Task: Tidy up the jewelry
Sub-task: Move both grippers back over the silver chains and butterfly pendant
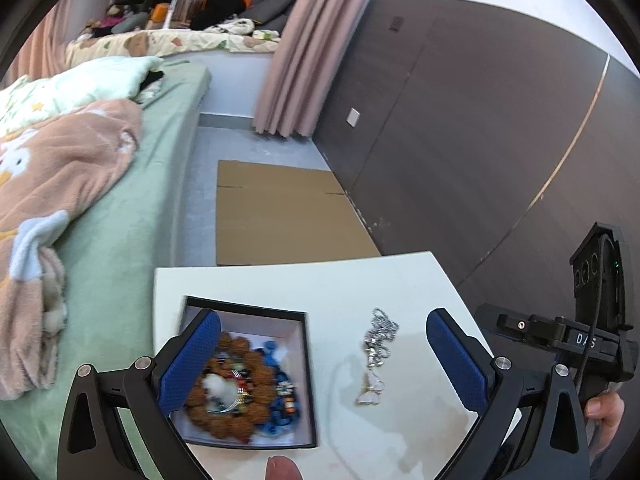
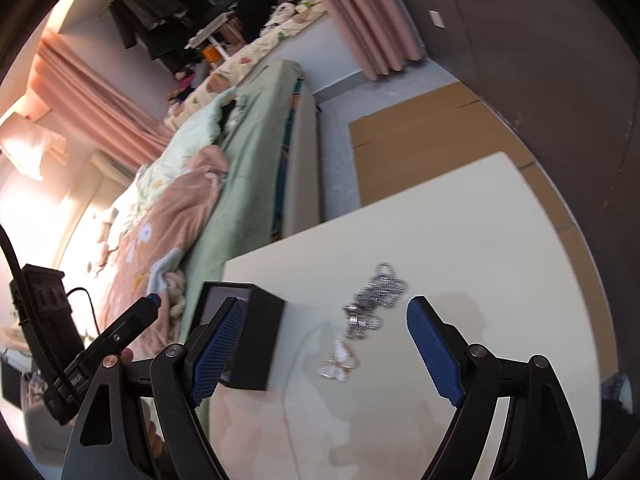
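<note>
- Left tongs (image 1: 320, 360) spread wide, nothing between the pads; left pad hangs over the box (image 1: 248, 376), right pad over bare counter (image 1: 400, 280).
- Right tongs (image 2: 324, 344) also released and empty, pointing down at the counter.
- Necklace (image 2: 374, 300) lies loose on the counter, to the right of the box, not touching it; silver chain bunched at the far end, butterfly pendant (image 2: 338, 364) at the near end.
- Long axis runs roughly away from both cameras, slightly slanted, so it sits along the tongs' pointing line, not across it.
- In the right wrist view the necklace falls straight between the pads, pendant closest; in the left view it also sits inside the gap, toward the right pad. Right hand looks better lined up, judging by centring.
- Box is open, already holding beaded bracelets (image 1: 240, 392) in brown and blue; room inside looks tight.
- Counter's far and right edges well clear of the necklace; open surface all round it except the box wall on the left.
- Bed (image 1: 120, 240) runs along the counter's left side.
</note>
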The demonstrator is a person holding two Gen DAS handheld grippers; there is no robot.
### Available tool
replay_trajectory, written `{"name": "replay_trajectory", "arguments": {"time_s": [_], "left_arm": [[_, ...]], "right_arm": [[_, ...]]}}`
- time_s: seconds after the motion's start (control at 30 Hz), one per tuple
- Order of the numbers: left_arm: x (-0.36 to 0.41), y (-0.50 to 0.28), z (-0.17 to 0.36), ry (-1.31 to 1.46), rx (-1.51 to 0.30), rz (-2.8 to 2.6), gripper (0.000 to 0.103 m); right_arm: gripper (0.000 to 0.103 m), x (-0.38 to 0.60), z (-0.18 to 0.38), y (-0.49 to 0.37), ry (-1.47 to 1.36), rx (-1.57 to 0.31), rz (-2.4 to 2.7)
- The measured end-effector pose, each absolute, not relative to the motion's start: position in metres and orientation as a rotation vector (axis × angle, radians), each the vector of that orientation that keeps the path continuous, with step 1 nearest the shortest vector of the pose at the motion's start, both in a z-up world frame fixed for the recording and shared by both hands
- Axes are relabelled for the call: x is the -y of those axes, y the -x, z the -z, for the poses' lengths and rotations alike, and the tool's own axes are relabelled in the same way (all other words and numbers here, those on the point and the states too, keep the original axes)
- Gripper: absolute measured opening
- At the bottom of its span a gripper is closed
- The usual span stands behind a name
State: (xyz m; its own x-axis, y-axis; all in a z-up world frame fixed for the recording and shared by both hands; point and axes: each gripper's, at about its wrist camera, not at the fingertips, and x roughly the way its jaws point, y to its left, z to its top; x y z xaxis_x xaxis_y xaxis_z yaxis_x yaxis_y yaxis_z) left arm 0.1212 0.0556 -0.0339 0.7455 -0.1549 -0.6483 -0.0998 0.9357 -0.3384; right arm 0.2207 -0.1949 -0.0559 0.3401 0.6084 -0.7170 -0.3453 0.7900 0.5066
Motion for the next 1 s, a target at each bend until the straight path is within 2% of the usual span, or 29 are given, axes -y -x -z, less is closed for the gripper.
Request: {"name": "replay_trajectory", "arguments": {"time_s": [0.2, 0.47, 0.77, 0.9, 0.97, 1.0], "left_arm": [[-0.024, -0.135, 0.047, 0.331, -0.798, 0.074, 0.102], [0.012, -0.142, 0.072, 0.246, -0.896, 0.14, 0.094], [0.041, -0.153, 0.11, 0.153, -1.007, 0.148, 0.071], [0.053, -0.155, 0.118, 0.051, -0.996, 0.108, 0.069], [0.055, -0.155, 0.119, 0.033, -0.997, 0.098, 0.064], [0.055, -0.154, 0.12, 0.045, -1.002, 0.114, 0.058]], "right_arm": [[0.084, 0.232, 0.066, -0.233, -0.334, -1.092, -0.525], [0.084, 0.264, 0.068, -0.244, -0.392, -1.107, -0.465], [0.084, 0.265, 0.073, -0.244, -0.398, -1.133, -0.443], [0.084, 0.264, 0.074, -0.245, -0.399, -1.139, -0.438], [0.084, 0.263, 0.074, -0.245, -0.396, -1.141, -0.438], [0.084, 0.262, 0.074, -0.245, -0.393, -1.143, -0.439]]}}
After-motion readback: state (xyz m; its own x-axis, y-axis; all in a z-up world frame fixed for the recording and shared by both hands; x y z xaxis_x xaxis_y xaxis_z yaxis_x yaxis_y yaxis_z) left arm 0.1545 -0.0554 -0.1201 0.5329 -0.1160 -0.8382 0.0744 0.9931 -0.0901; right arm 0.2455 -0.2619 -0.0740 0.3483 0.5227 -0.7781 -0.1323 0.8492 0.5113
